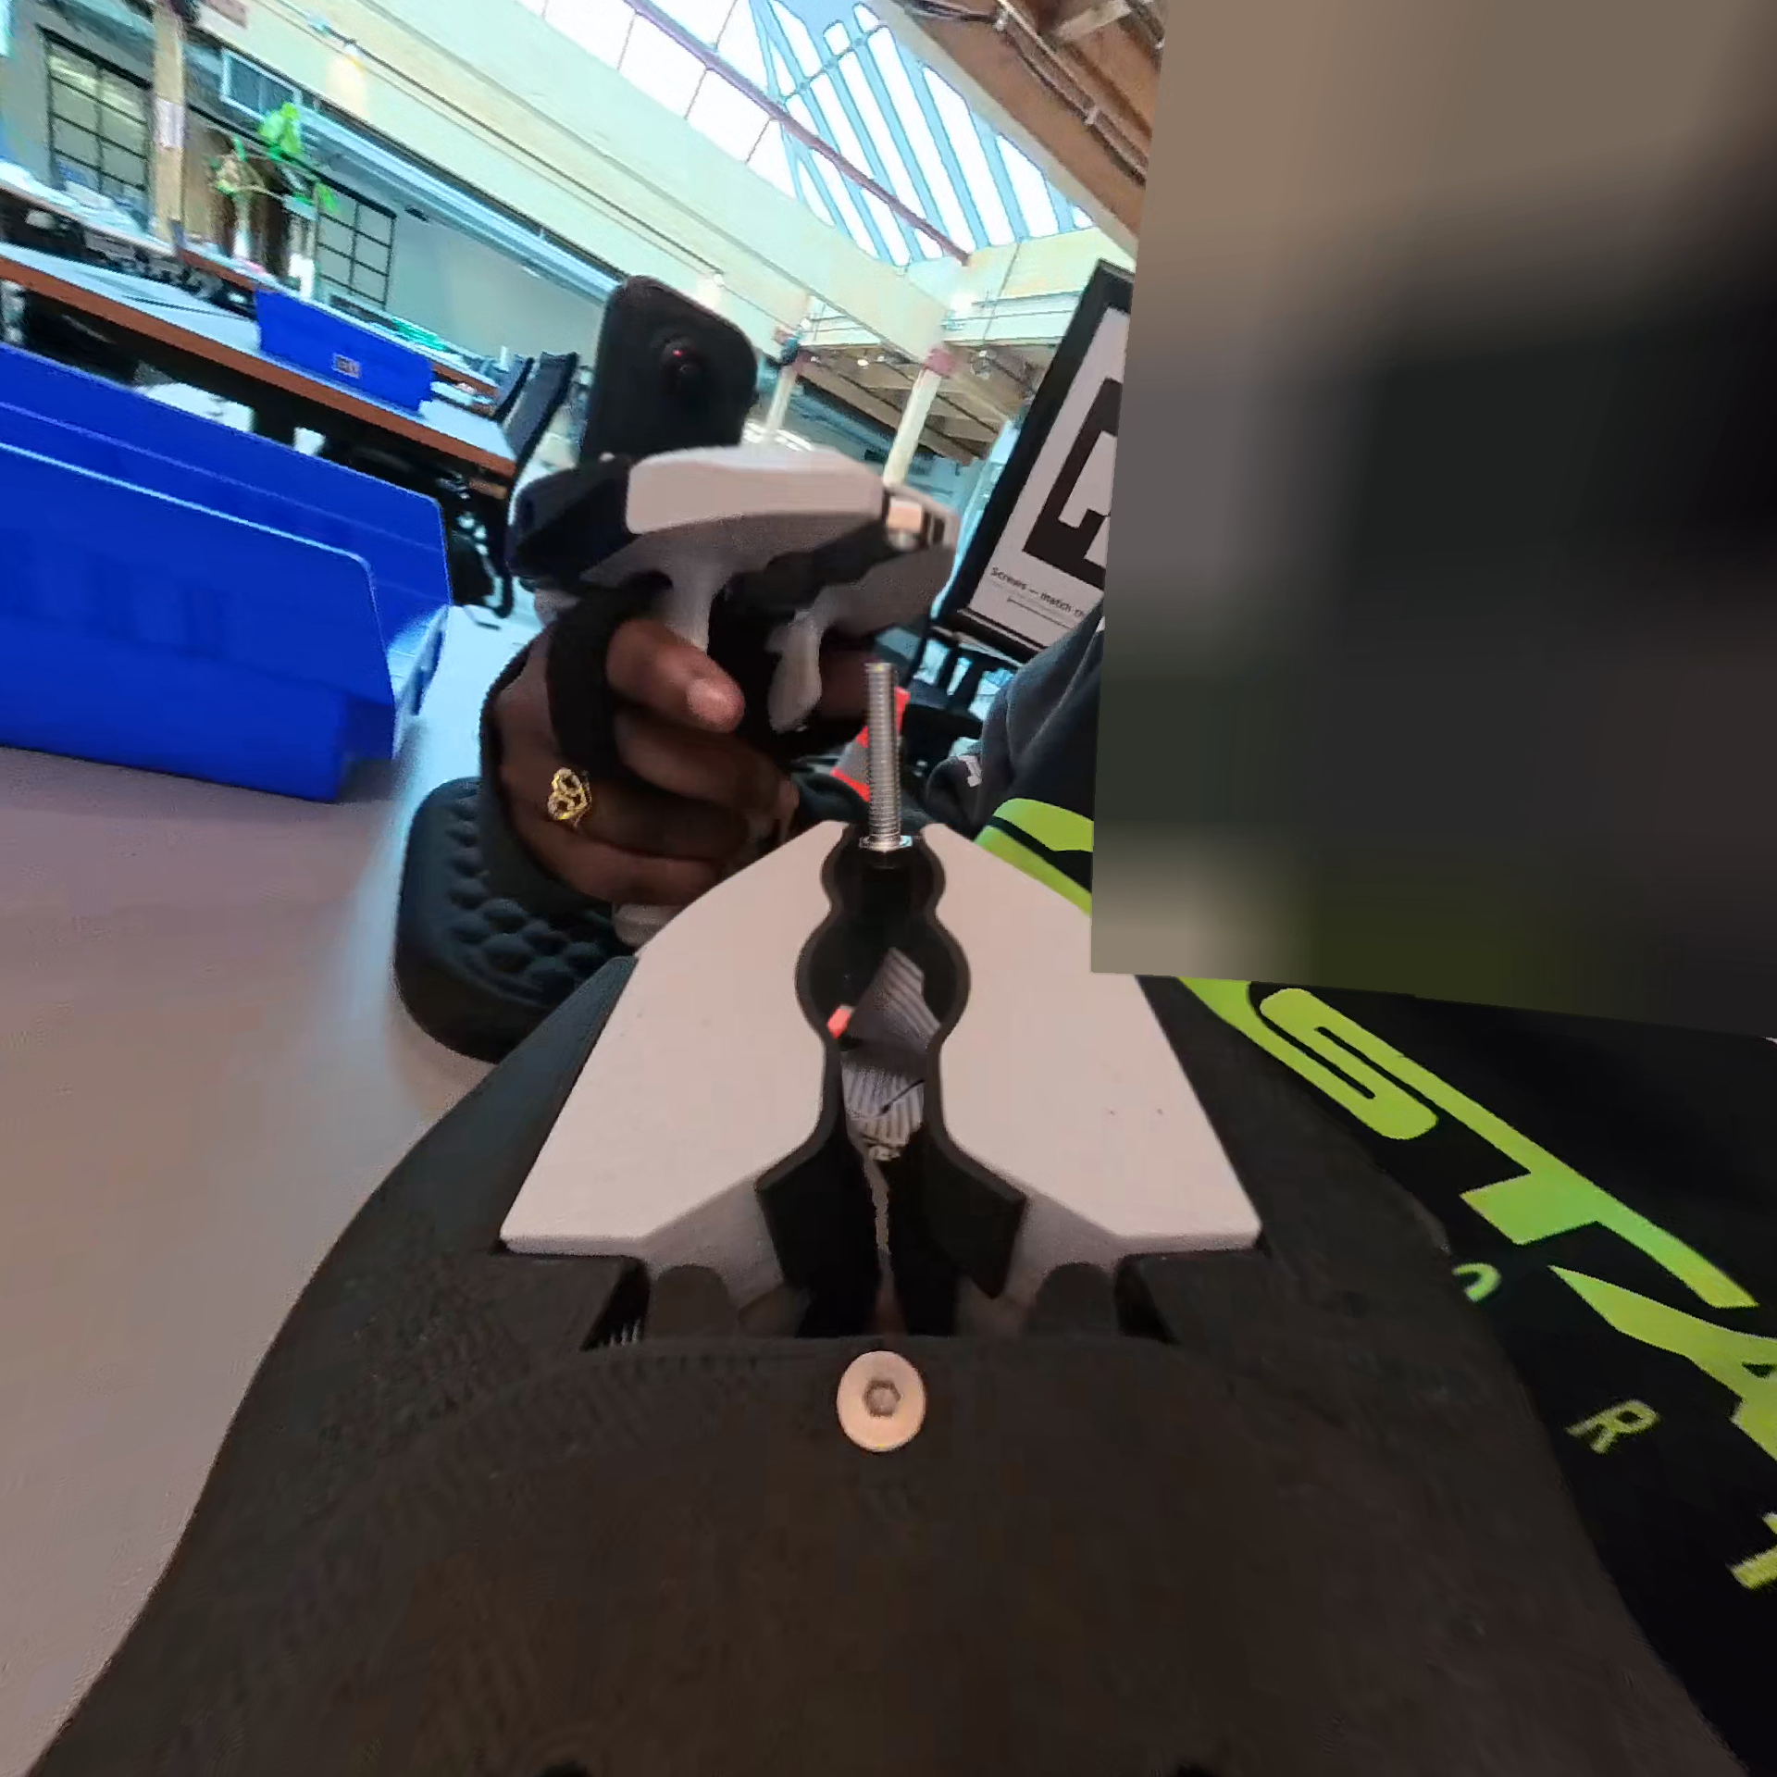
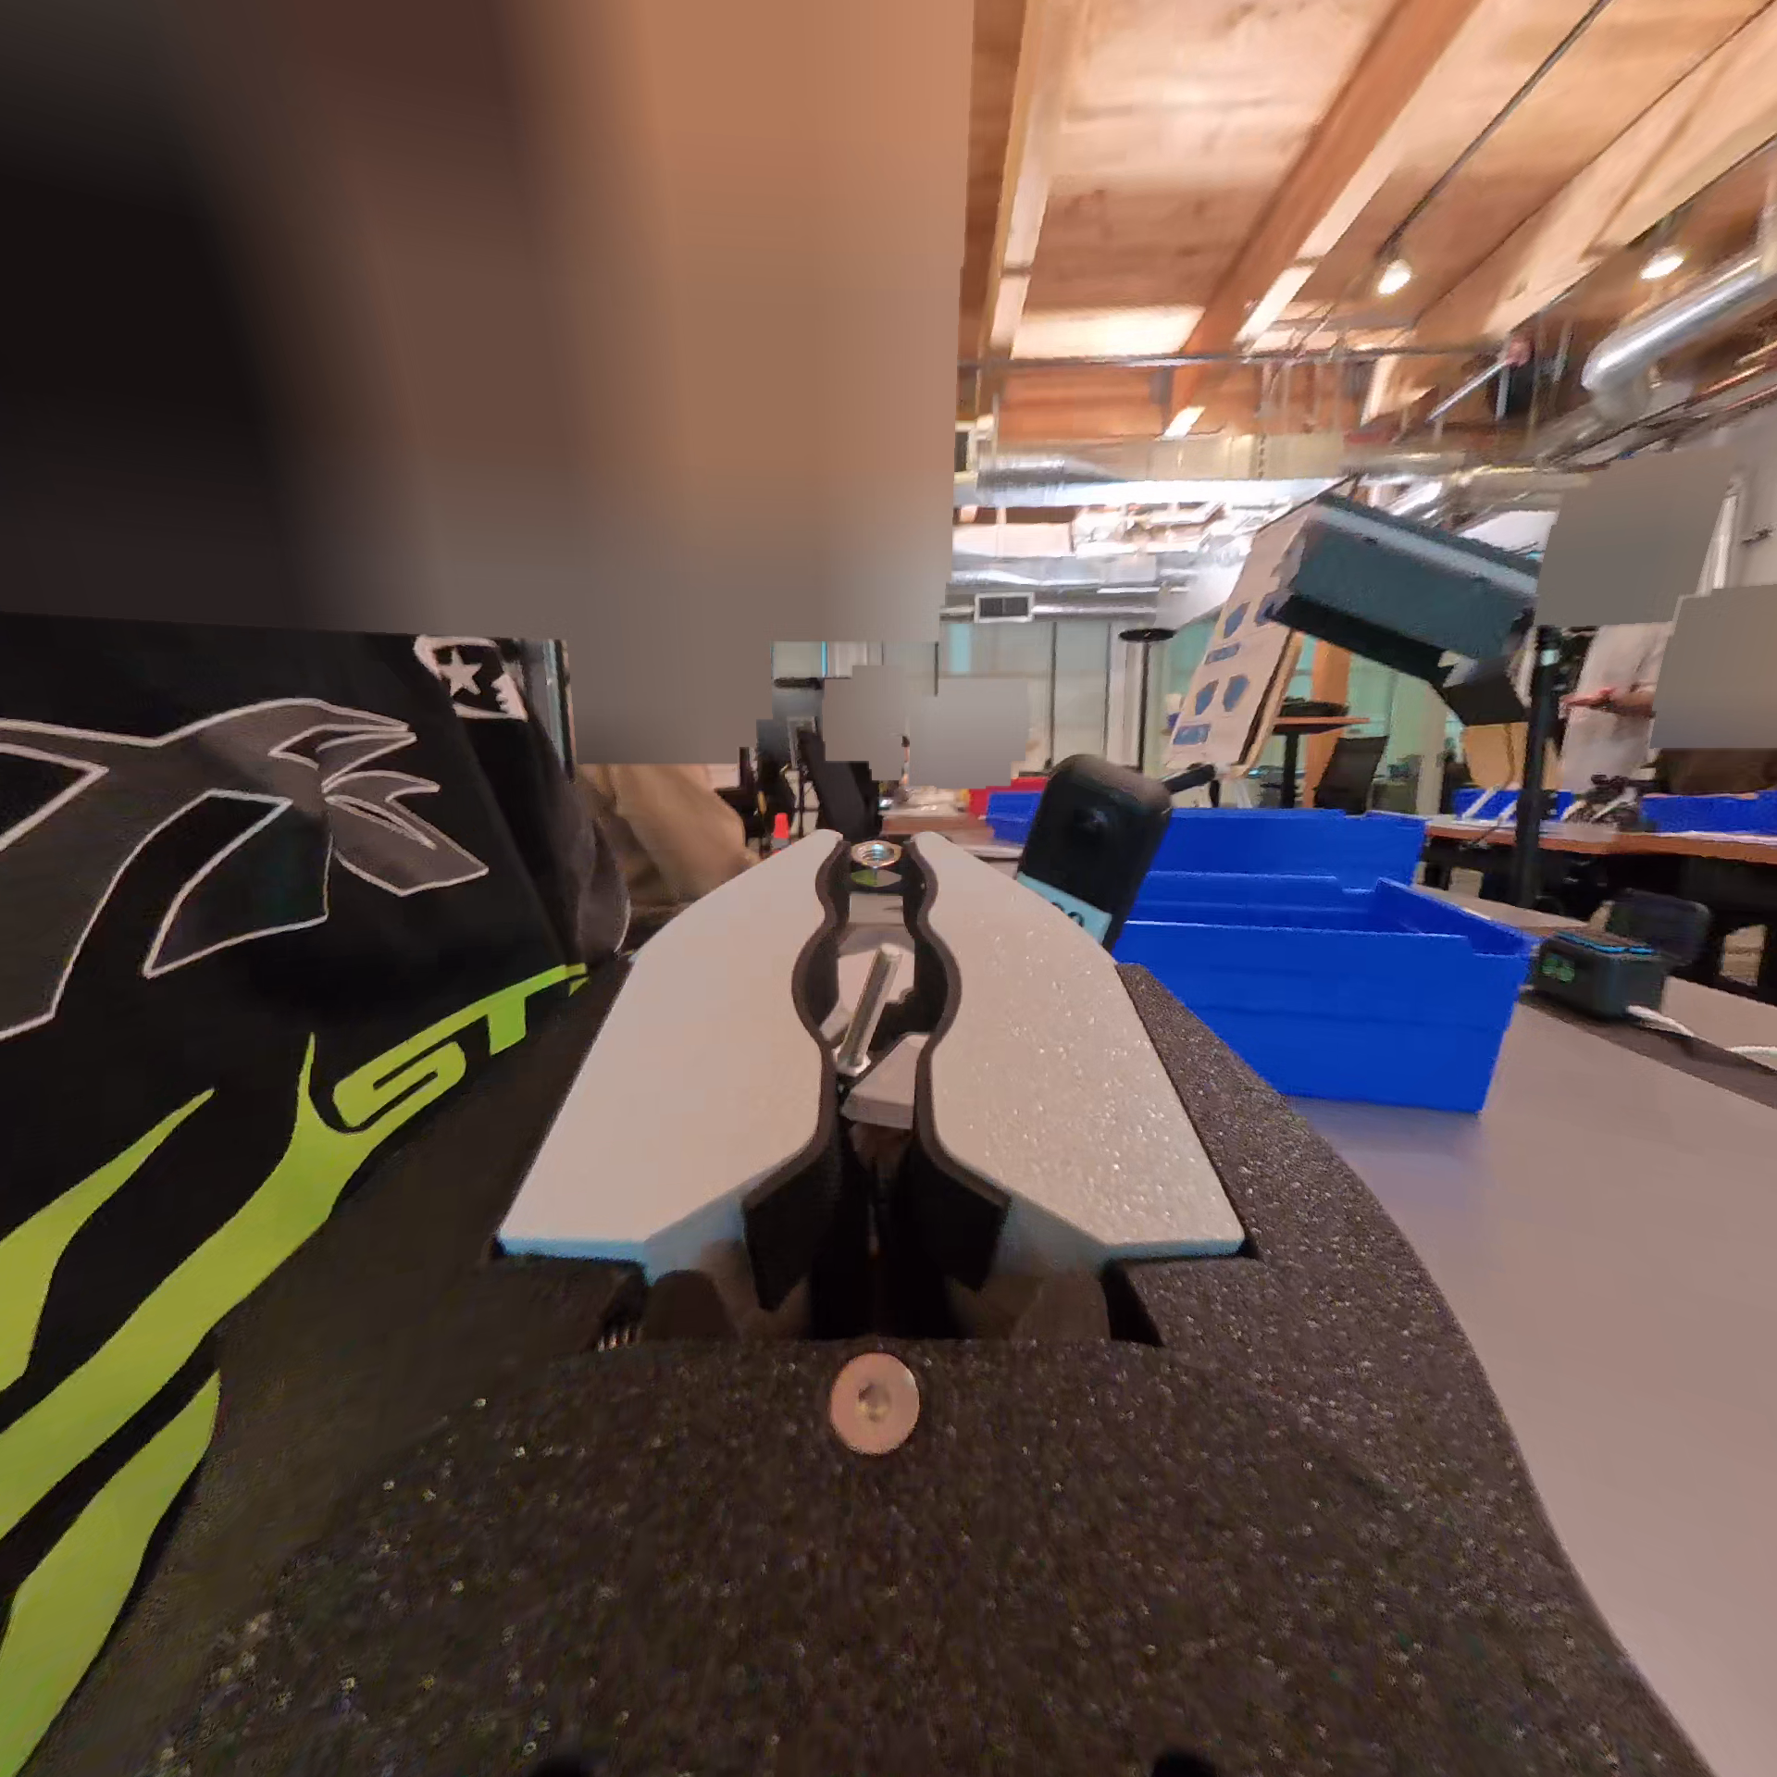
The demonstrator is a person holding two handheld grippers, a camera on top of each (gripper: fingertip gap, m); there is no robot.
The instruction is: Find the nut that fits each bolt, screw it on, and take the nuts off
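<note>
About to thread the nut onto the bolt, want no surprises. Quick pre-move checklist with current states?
1. Bolt gripped in left gripper: ok, clamped at its head end between the fingertips, threaded shank pointing away.
2. Nut gripped in right gripper: ok, held at the fingertips with its hole showing.
3. Bolt thread free: ok, the shank is bare, nothing screwed on.
4. Nut hole lined up with the bolt tip: not ok, the bolt shows below and behind the nut in the right wrist view.
5. Nut size fits the bolt: cannot tell.
6. Blue bins out of the way: ok, off to the side.
</note>
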